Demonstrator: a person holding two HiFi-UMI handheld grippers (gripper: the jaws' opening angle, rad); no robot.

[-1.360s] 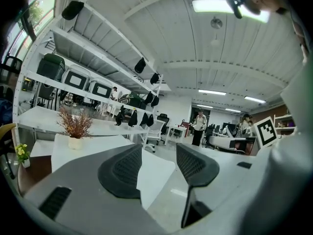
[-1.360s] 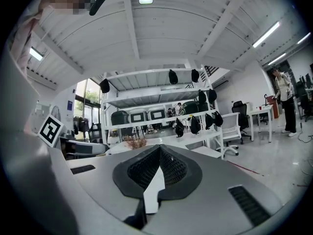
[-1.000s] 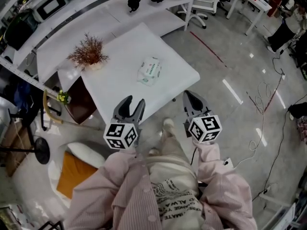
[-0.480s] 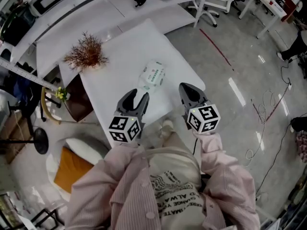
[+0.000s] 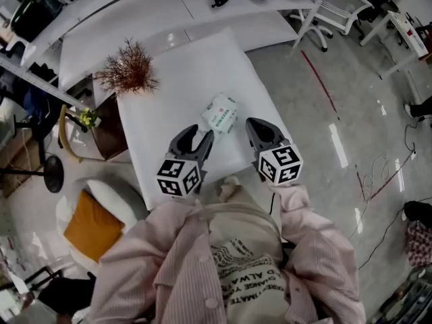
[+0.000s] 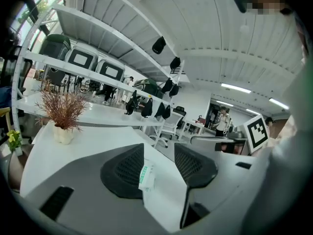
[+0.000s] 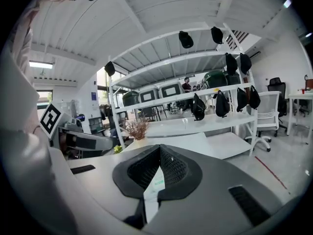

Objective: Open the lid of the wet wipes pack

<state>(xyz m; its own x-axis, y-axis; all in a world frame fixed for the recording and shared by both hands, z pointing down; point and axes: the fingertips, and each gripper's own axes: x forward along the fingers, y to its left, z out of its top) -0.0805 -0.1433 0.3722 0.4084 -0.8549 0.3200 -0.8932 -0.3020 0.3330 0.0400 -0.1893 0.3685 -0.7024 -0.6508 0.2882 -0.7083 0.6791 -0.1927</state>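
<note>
Both tongs came forward over the white table (image 5: 179,73) edge since a second ago; they now sit near the wet wipes pack (image 5: 221,113), on my side of it, not touching it. Left gripper (image 5: 197,135) is open, its jaws have just been closing a little, nothing between them, the pack only shows ahead through the gap. Right gripper (image 5: 255,124) has its tips together, empty. Lid looks still closed to me, so I'd say approach only, no contact yet. Pack lies flat, tilted, mid-table. Dried plant in pot (image 5: 128,71) is beyond the pack to the left; shelves with dark hanging items lie further beyond it; glossy grey floor (image 5: 317,133) to its right
</note>
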